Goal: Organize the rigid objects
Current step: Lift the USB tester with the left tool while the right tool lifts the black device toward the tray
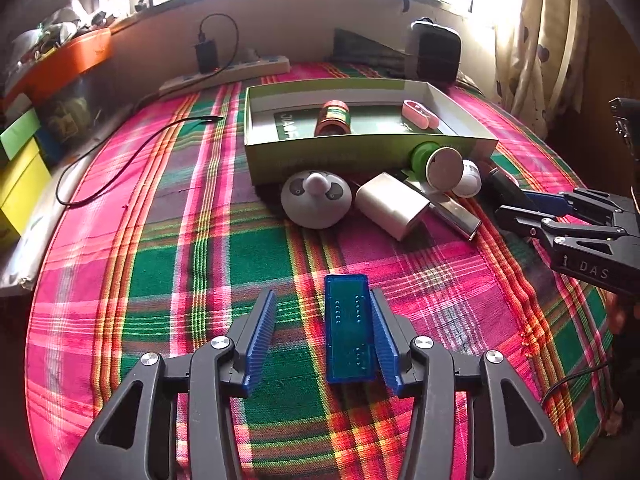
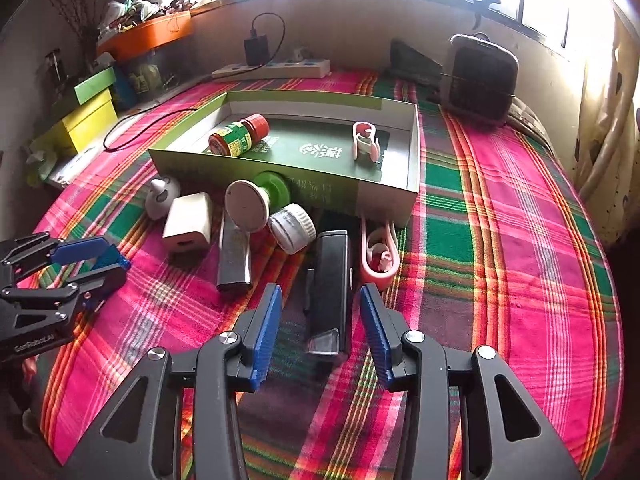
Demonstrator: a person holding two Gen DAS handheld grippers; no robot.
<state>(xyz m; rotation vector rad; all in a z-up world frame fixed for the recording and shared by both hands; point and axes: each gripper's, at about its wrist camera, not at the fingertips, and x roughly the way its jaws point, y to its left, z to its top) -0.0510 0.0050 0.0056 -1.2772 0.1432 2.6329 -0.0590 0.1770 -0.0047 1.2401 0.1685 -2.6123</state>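
Observation:
A green cardboard tray [image 1: 360,152] [image 2: 280,172] sits on the plaid cloth and holds a red-capped bottle [image 1: 333,118] [image 2: 239,136] and a pink clip [image 1: 419,114] [image 2: 365,140]. My left gripper [image 1: 323,334] is open, with a blue translucent box [image 1: 347,328] lying between its fingers, against the right one. My right gripper [image 2: 320,332] is open around a black stapler-like bar [image 2: 329,284]. In front of the tray lie a white panda-face gadget [image 1: 316,200], a white charger [image 1: 390,204] [image 2: 188,224], a silver bar [image 2: 233,256], a white-and-green disc [image 2: 256,200], a white cap [image 2: 292,228] and a second pink clip [image 2: 379,256].
A power strip [image 2: 276,69] with a black adapter lies by the back wall. A black speaker [image 2: 478,78] stands at the back right. Yellow and green boxes [image 2: 90,116] and an orange tray sit at the left. A black cable [image 1: 132,160] trails on the cloth.

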